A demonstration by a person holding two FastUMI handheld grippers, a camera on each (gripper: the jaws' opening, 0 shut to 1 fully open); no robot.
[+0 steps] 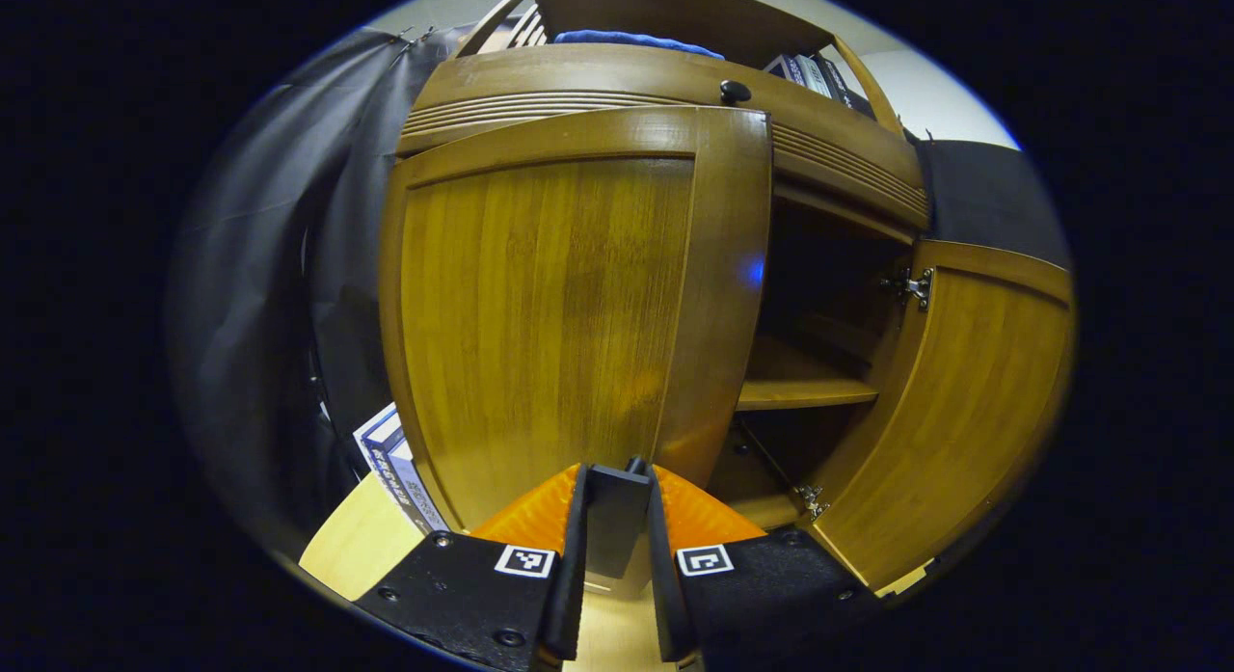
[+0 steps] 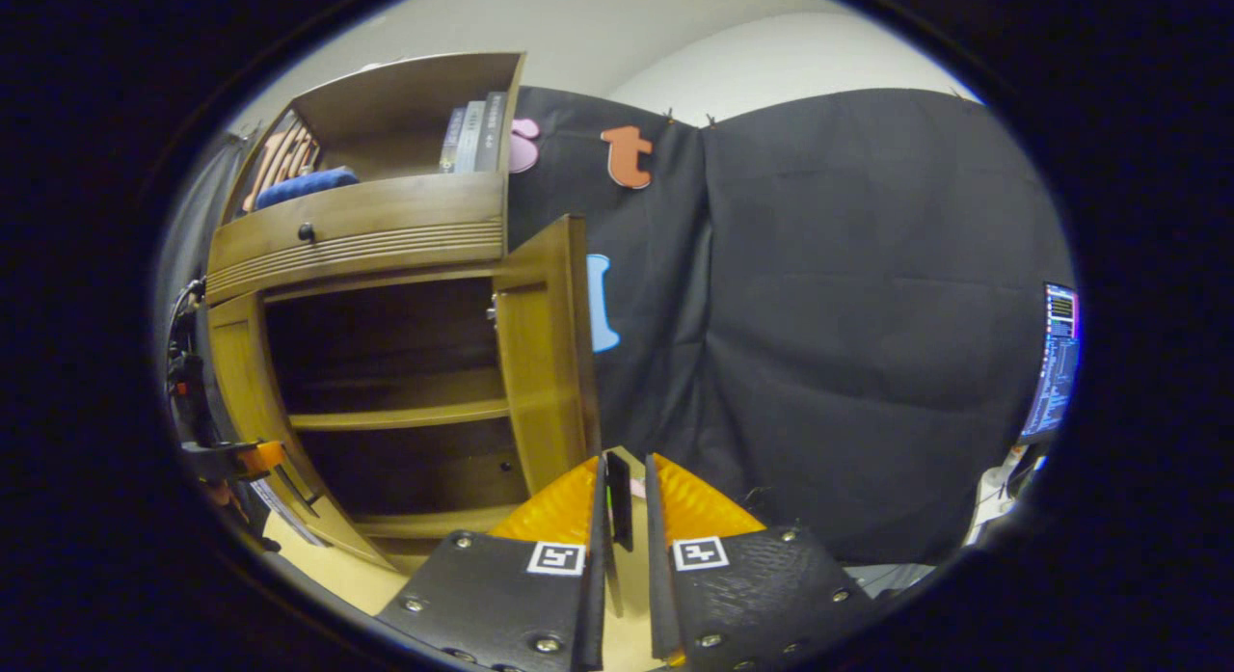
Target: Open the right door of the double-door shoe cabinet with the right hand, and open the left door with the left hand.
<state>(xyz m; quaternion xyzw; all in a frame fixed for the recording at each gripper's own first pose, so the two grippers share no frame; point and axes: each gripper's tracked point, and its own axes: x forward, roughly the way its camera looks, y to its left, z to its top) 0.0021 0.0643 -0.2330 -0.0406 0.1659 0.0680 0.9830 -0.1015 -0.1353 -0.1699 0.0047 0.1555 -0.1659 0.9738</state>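
Observation:
The wooden shoe cabinet's left door (image 1: 549, 306) fills the left gripper view close up, swung a little outward so its thick free edge shows. My left gripper (image 1: 617, 498) sits at the door's lower edge, its fingers pressed on a dark block-like handle (image 1: 617, 518). The right door (image 1: 974, 412) stands wide open, baring the inner shelf (image 1: 800, 392). In the right gripper view the right door (image 2: 540, 354) is open, edge toward me. My right gripper (image 2: 625, 489) is shut, empty and clear of that door. The left gripper (image 2: 236, 457) shows by the left door (image 2: 236, 363).
A drawer with a black knob (image 1: 735, 92) runs above the doors. A blue cloth (image 2: 304, 185) and books (image 2: 472, 132) sit in the upper shelf. More books (image 1: 395, 460) lean left of the cabinet on pale wood (image 1: 357, 547). A lit screen (image 2: 1056, 363) is at the far right.

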